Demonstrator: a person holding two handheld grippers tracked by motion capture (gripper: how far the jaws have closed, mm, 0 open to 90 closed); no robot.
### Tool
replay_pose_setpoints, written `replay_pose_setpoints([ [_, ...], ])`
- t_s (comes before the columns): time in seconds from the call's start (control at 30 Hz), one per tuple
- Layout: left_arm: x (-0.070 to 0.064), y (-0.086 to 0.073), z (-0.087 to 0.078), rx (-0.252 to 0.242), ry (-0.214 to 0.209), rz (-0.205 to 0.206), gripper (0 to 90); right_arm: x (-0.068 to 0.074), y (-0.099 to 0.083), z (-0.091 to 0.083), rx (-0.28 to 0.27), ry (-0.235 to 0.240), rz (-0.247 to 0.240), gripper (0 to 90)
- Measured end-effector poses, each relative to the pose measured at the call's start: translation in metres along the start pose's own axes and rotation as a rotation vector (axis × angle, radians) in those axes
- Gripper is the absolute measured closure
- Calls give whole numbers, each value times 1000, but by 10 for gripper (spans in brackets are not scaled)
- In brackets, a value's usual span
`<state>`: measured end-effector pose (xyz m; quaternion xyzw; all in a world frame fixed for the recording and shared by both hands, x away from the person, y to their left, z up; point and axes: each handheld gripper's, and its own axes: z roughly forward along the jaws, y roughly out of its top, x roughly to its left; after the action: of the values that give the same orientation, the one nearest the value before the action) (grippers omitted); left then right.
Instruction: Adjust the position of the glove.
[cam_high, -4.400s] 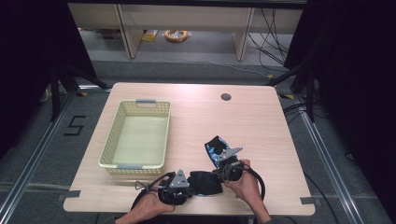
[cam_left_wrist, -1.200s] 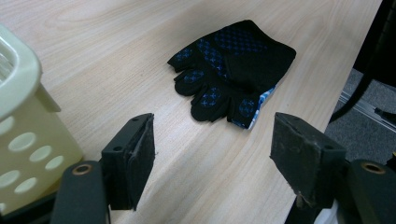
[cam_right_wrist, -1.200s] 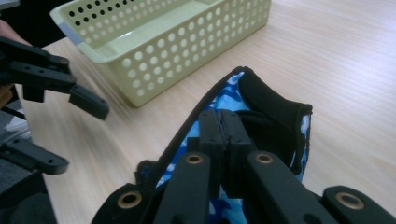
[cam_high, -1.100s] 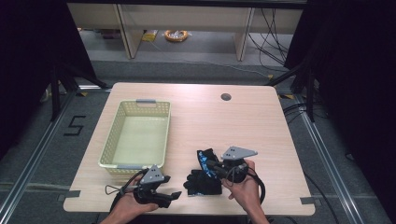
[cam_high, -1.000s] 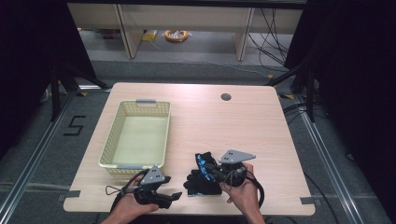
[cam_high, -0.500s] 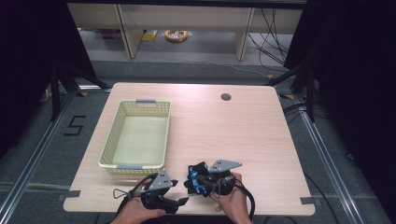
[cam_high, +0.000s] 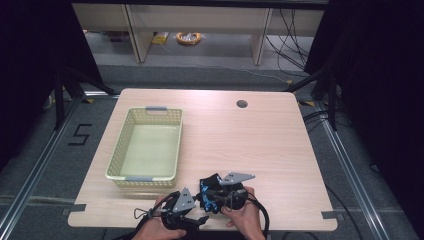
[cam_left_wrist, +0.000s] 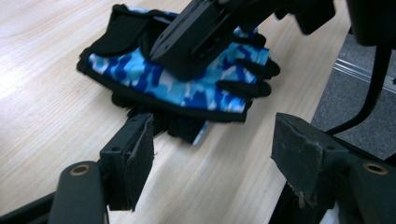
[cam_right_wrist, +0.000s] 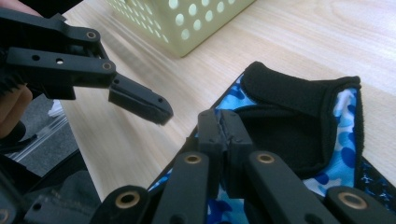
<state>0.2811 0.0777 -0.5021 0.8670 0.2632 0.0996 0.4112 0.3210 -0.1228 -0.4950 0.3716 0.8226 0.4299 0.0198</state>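
Blue camouflage glove (cam_left_wrist: 187, 86): lies on the table (cam_high: 260, 135) at the 6 o'clock edge, at 4 o'clock from the yellow basket (cam_high: 145, 150); black parts beneath it hard to make out, possibly a second glove. Right gripper (cam_right_wrist: 219, 128): jaws pressed together, lying over the glove's blue back; whether cloth is nipped between them cannot be told. Left gripper (cam_left_wrist: 210, 158): jaws spread wide, glove just beyond the tips, untouched. Hands cut off at the high view's bottom edge
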Motion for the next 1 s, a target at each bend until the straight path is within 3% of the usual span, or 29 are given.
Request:
replay_pose_setpoints([
  [0.03, -1, 1, 1, -6, -2, 0, 292, -1, -1, 2, 0, 28, 14, 877],
  [0.1, 1, 1, 1, 7, 2, 11, 292, -2, -1, 3, -3, 19, 0, 868],
  [0.17, 1, 0, 1, 10, 14, -12, 296, -1, 0, 4, 14, 28, -12, 788],
  [0.23, 2, 0, 1, 19, 24, -4, 297, 0, 1, 3, 19, 17, -24, 764],
  [0.3, 1, -1, 1, 8, 13, -29, 300, 1, 5, -1, 52, 5, -67, 689],
  [0.37, 2, 0, 2, -1, 20, -26, 300, -3, 12, -8, 35, -3, -135, 670],
  [0.4, 2, 0, 2, -1, 20, -26, 300, -3, 12, -8, 35, -3, -135, 670],
  [0.43, 2, -1, 2, 9, 24, -15, 300, -8, 20, -13, 46, -40, -205, 658],
  [0.47, 2, -1, 3, 13, 29, -9, 300, -8, 20, -13, 46, -40, -205, 658],
  [0.57, 1, 0, 6, 22, 34, -14, 302, -24, 34, -10, 73, -92, -292, 637],
  [0.67, -1, 1, 7, 3, 24, -25, 305, -30, 38, -3, 72, -88, -284, 603],
  [0.77, -2, 2, 8, 4, 17, -26, 307, -37, 45, 7, 71, -30, -271, 579],
  [0.8, 0, 2, 7, 4, 27, 0, 308, -39, 48, 9, 104, -10, -275, 577],
  [0.9, -3, 1, 9, 2, 26, -29, 311, -43, 52, 20, 135, 37, -263, 556],
  [0.93, -2, 2, 10, 2, 30, -5, 312, -44, 52, 24, 145, 46, -259, 555],
  [1.0, -2, 2, 10, 11, 33, -4, 319, -46, 53, 28, 192, 47, -243, 544],
])
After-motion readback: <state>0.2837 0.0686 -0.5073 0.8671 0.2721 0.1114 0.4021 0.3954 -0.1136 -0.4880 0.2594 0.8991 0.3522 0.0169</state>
